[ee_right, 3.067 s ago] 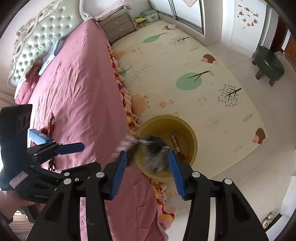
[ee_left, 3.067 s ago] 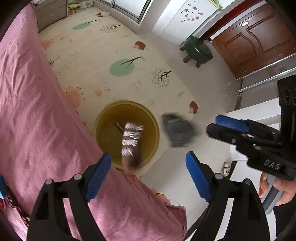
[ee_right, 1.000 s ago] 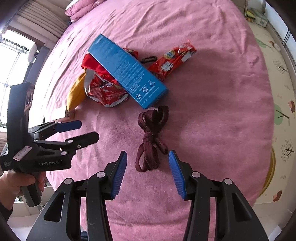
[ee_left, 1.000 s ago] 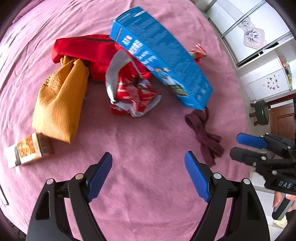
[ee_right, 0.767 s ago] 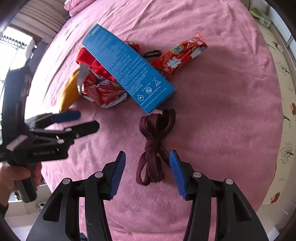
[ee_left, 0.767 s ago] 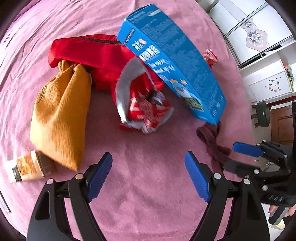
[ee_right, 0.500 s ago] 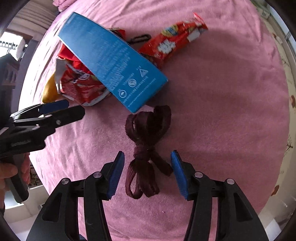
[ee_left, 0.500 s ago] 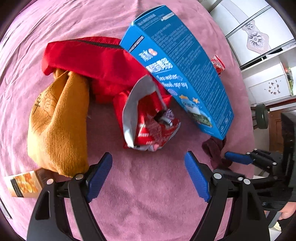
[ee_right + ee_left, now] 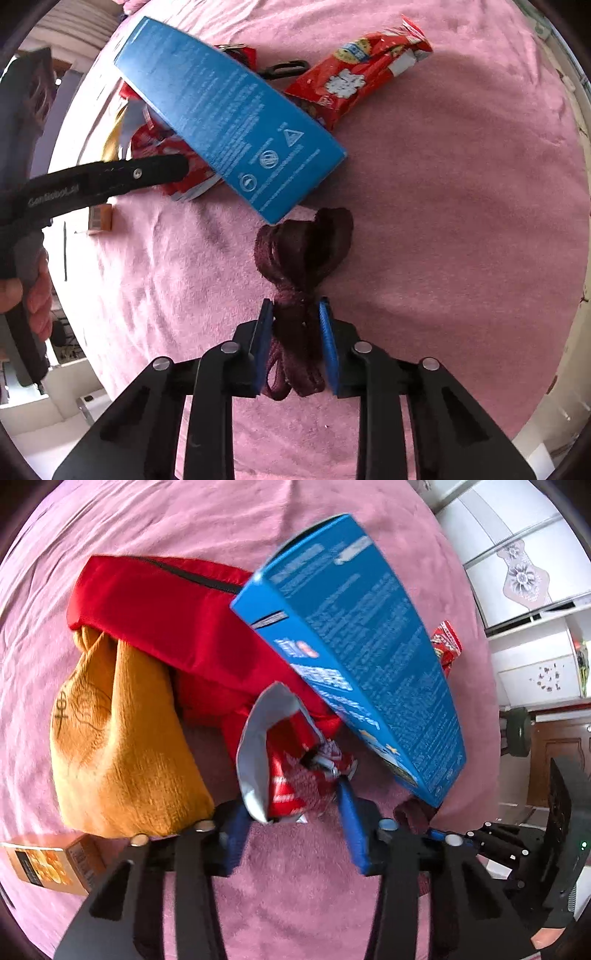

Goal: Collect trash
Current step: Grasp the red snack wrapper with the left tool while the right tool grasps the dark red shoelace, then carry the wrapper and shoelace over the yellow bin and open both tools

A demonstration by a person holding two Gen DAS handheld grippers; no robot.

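Between the right gripper's [image 9: 295, 314] fingers sits the knot of a maroon lace bundle [image 9: 303, 254], pinched as the fingers have just been closing on it. Beside it, the left gripper's [image 9: 291, 808] fingers have been closing too, now clamped on a torn red wrapper [image 9: 291, 775]. Both lie on the pink bed [image 9: 461, 221], just below a blue box [image 9: 229, 110]. Beyond the box: a red snack pack [image 9: 354, 81], a red pouch [image 9: 166, 616], an orange bag [image 9: 118, 746], a small carton [image 9: 48, 864].
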